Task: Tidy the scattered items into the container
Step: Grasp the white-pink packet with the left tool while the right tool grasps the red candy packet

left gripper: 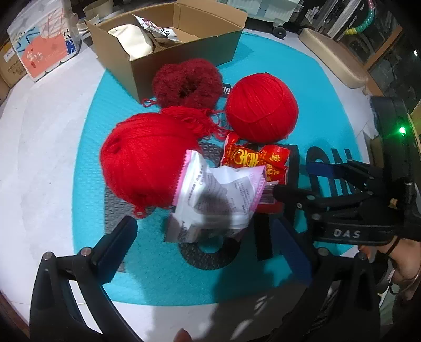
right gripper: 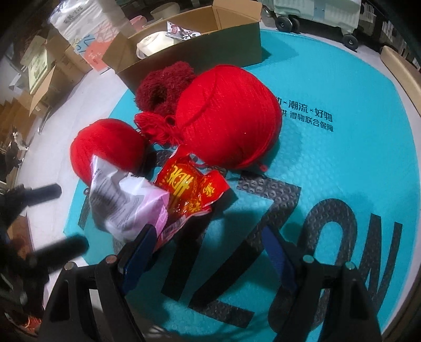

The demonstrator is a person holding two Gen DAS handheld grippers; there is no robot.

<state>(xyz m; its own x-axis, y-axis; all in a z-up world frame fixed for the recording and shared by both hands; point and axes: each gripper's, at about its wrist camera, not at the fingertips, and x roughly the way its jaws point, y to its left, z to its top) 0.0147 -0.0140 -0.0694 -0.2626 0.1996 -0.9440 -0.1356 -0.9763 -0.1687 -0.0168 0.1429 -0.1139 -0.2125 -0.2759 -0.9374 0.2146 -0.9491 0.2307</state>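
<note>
On a teal mat [left gripper: 86,168] lie two bright red yarn balls [left gripper: 142,163] [left gripper: 263,107], a dark red fuzzy ring [left gripper: 186,84], a white-and-pink packet [left gripper: 215,194] and a red-and-gold packet [left gripper: 255,160]. An open cardboard box [left gripper: 184,52] stands behind them with a white object and a packet inside. My left gripper [left gripper: 208,239] is open, its fingers either side of the white packet's near end. My right gripper [right gripper: 208,250] is open, just short of the red-and-gold packet [right gripper: 189,189]; it also shows in the left wrist view [left gripper: 297,181].
The mat [right gripper: 342,163] lies on a white round table [left gripper: 39,157]. Printed cartons [left gripper: 39,52] stand at the far left. A padded bench [left gripper: 334,58] and wheeled furniture [right gripper: 315,13] are beyond the table at the right.
</note>
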